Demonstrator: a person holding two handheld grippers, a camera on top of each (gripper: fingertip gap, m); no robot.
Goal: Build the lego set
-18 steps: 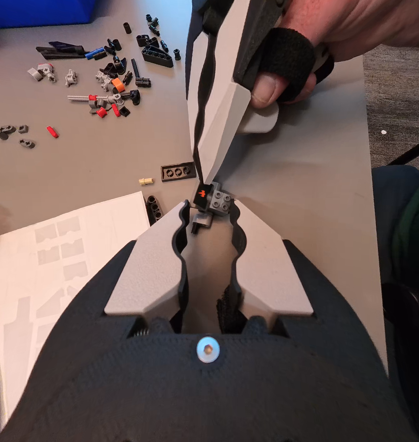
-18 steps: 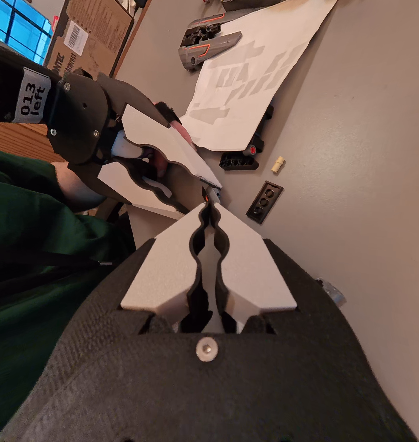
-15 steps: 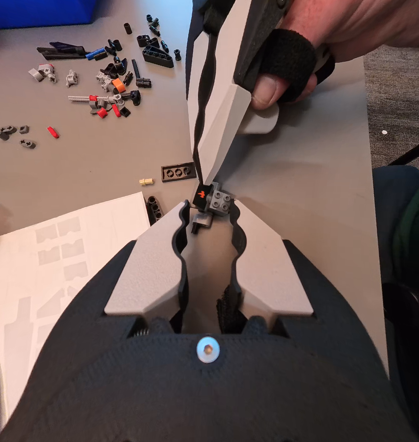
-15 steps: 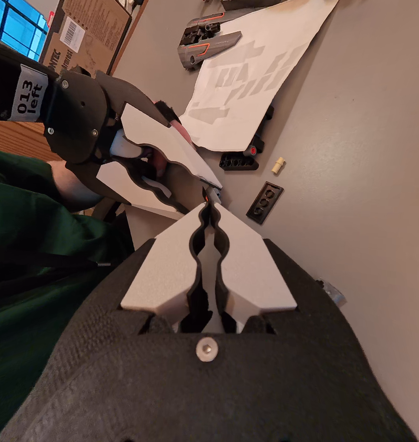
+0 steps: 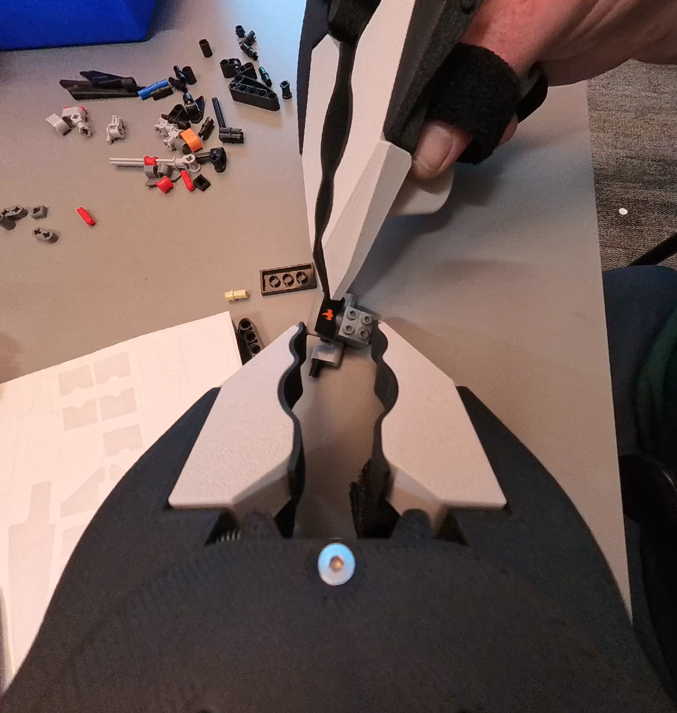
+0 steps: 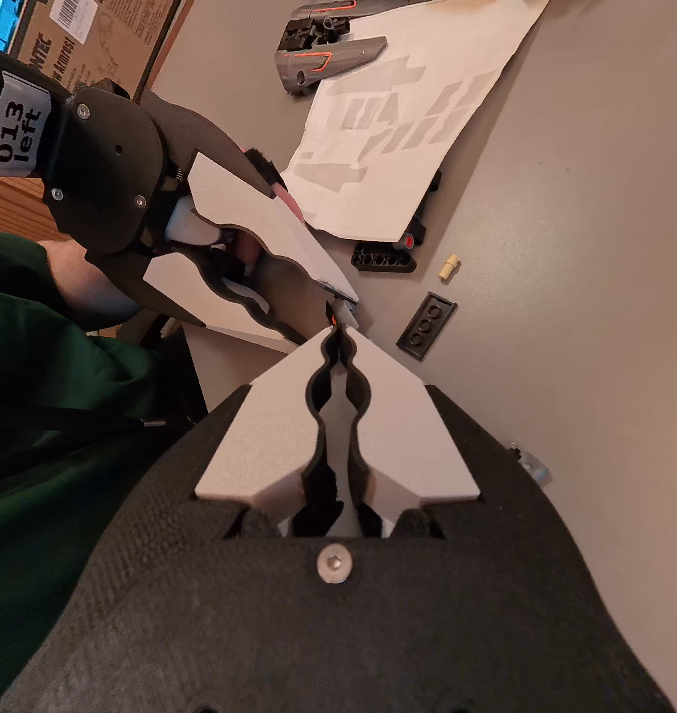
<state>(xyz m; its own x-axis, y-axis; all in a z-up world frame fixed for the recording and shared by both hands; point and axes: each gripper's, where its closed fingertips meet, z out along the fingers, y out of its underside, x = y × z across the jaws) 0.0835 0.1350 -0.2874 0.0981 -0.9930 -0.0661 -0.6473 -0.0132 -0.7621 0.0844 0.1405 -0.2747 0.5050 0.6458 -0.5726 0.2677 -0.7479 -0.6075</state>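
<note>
Both grippers meet over the near right part of the grey table [image 5: 483,308], tips almost touching

Left gripper [image 5: 339,332]: fingers spread partway, a small lego assembly [image 5: 344,326] sitting between the tips. The assembly is a grey studded block joined to a black piece with an orange mark, with a small grey clip hanging below it. The right fingertip touches the grey block; whether the left tip presses the black piece I cannot tell, so a firm grip is not confirmed

Right gripper [image 5: 323,297]: comes down from above, held by a bare hand [image 5: 561,42] with a black strap over one finger. Its fingers are nearly together, pinching the black piece at its top edge. In the right wrist view the same gripper [image 6: 337,330] shows only a thin gap at the tips, with the orange-marked piece [image 6: 339,314] just past them

On the table just beyond the grippers: a black flat plate [image 5: 288,278] lying underside up, a small tan pin [image 5: 236,295] beside it, a short black beam [image 5: 250,333] at the edge of a white sheet [image 5: 97,405]

Farther off, a loose scatter of parts [image 5: 175,127], black, grey, red, orange and blue, well apart from the work

A part-built grey and black section with orange lines [image 6: 321,58] rests at the far end of the sheet. A cardboard box [image 6: 93,42] stands off the table edge
</note>
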